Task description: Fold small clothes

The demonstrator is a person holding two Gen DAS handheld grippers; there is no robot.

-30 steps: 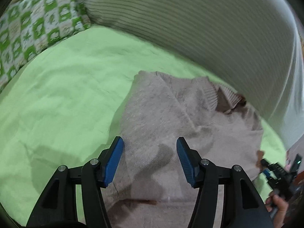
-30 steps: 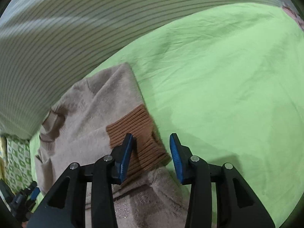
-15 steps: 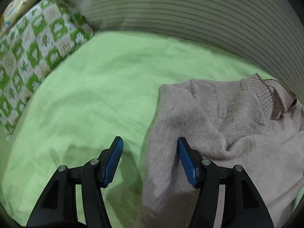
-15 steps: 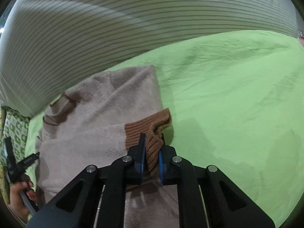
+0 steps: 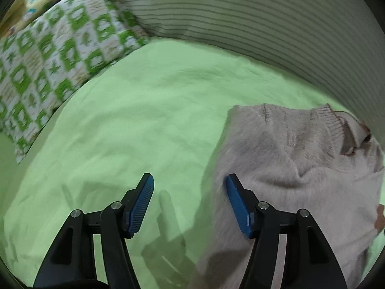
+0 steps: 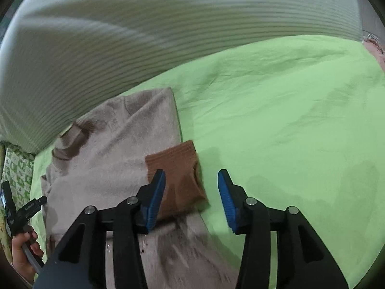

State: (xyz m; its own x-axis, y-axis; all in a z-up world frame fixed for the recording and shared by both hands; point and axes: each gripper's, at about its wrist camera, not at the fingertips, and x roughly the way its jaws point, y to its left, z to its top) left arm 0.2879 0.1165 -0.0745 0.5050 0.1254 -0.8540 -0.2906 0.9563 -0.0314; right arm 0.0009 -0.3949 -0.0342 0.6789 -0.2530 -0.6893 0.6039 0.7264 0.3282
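A beige knit sweater [image 5: 296, 168] lies on the green bedsheet [image 5: 144, 125], its collar toward the striped cushion. It also shows in the right wrist view [image 6: 115, 159]. Its brown ribbed cuff [image 6: 178, 178] lies folded over the body at the right edge. My left gripper [image 5: 190, 202] is open and empty, over the sheet at the sweater's left edge. My right gripper [image 6: 191, 197] is open, just above the brown cuff, holding nothing. The left gripper and the hand on it show at the far left of the right wrist view [image 6: 21, 214].
A large striped cushion [image 6: 144, 43] runs along the back of the bed. A green and white patterned pillow [image 5: 53, 48] lies at the left. Something pink [image 6: 375, 50] sits at the far right edge. Green sheet [image 6: 300, 120] spreads to the right of the sweater.
My right gripper, shut on the brown cuff half a second ago, has opened and let it drop onto the sweater. My left gripper has drifted left off the sweater.
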